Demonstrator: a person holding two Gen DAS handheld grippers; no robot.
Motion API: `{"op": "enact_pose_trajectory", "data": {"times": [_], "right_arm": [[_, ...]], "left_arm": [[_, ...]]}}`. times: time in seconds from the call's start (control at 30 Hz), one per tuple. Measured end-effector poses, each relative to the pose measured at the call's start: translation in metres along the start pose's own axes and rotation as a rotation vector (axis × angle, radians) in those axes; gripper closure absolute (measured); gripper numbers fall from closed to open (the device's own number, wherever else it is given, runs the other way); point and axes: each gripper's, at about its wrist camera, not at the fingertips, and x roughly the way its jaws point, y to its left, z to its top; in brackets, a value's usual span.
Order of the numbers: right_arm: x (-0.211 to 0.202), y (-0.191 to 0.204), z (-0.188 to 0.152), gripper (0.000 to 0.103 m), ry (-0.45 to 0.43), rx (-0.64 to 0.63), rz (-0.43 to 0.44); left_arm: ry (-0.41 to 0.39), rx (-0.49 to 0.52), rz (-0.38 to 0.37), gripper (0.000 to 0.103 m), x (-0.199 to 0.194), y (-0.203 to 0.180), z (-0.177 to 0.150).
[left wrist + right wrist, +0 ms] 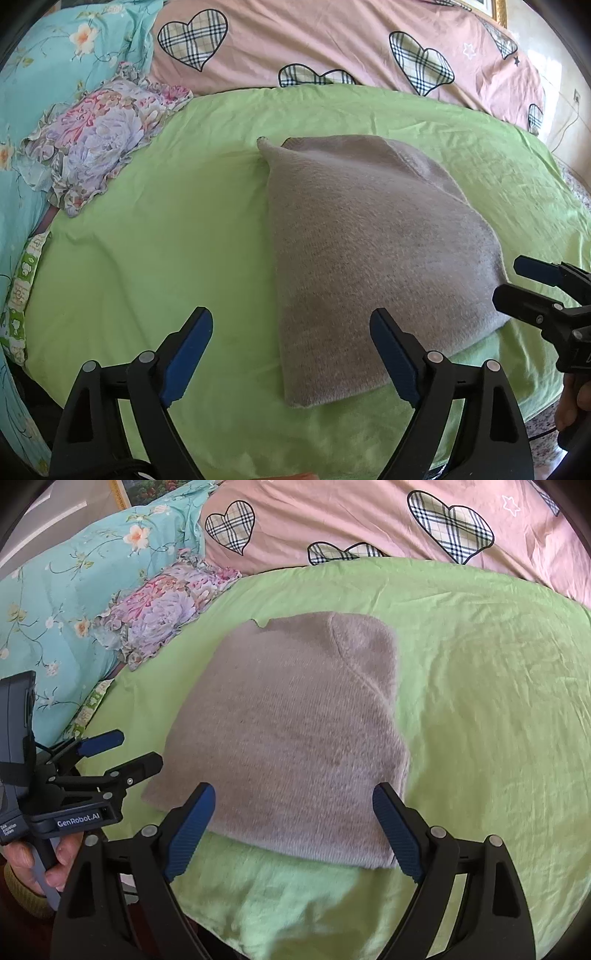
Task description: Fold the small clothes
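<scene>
A grey knitted garment (369, 251) lies folded flat on the green sheet (147, 258), its near edge toward me. My left gripper (291, 315) is open, hovering over the garment's near left corner; the pads press on nothing. My right gripper (295, 790) is open too, above the near edge of the same garment (295, 731), with the cloth lying loose below its fingers. Each gripper shows in the other's view: the right gripper (511, 278) at the garment's right side, the left gripper (138, 747) at its left side, both with jaws apart.
A frilled floral cushion (99, 136) and turquoise flowered bedding (55, 55) lie at the far left. A pink quilt with plaid hearts (332, 37) runs along the back. A person's hand (55, 864) holds the left gripper's handle. The bed's edge and the floor (543, 417) are at near right.
</scene>
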Motion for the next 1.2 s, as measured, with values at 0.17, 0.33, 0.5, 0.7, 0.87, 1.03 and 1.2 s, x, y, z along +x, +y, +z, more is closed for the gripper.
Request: {"op": "enact_pose_trajectory", "data": {"times": [0.17, 0.33, 0.5, 0.7, 0.87, 1.03, 1.2], "right_arm": [[0.007, -0.003, 0.006, 0.015, 0.021, 0.011, -0.005], [0.013, -0.001, 0.008, 0.015, 0.043, -0.003, -0.009], [0.016, 0.001, 0.011, 0.015, 0.051, -0.007, -0.003], [0.019, 0.000, 0.014, 0.015, 0.057, -0.007, 0.001], [0.023, 0.000, 0.018, 0.015, 0.067, 0.002, 0.009], [0.026, -0.002, 0.022, 0.015, 0.076, -0.003, 0.016], [0.026, -0.002, 0.023, 0.014, 0.077, -0.001, 0.018]], "left_arm": [[0.012, 0.018, 0.029, 0.013, 0.007, -0.001, 0.004], [0.008, 0.022, 0.041, 0.012, 0.010, -0.002, 0.010], [-0.002, 0.026, 0.050, 0.011, 0.009, -0.005, 0.013], [-0.004, 0.025, 0.064, 0.011, 0.010, -0.005, 0.016], [0.004, 0.025, 0.069, 0.010, 0.012, -0.006, 0.018], [0.009, 0.023, 0.065, 0.010, 0.014, -0.005, 0.020], [0.010, 0.018, 0.065, 0.010, 0.015, -0.005, 0.022]]}}
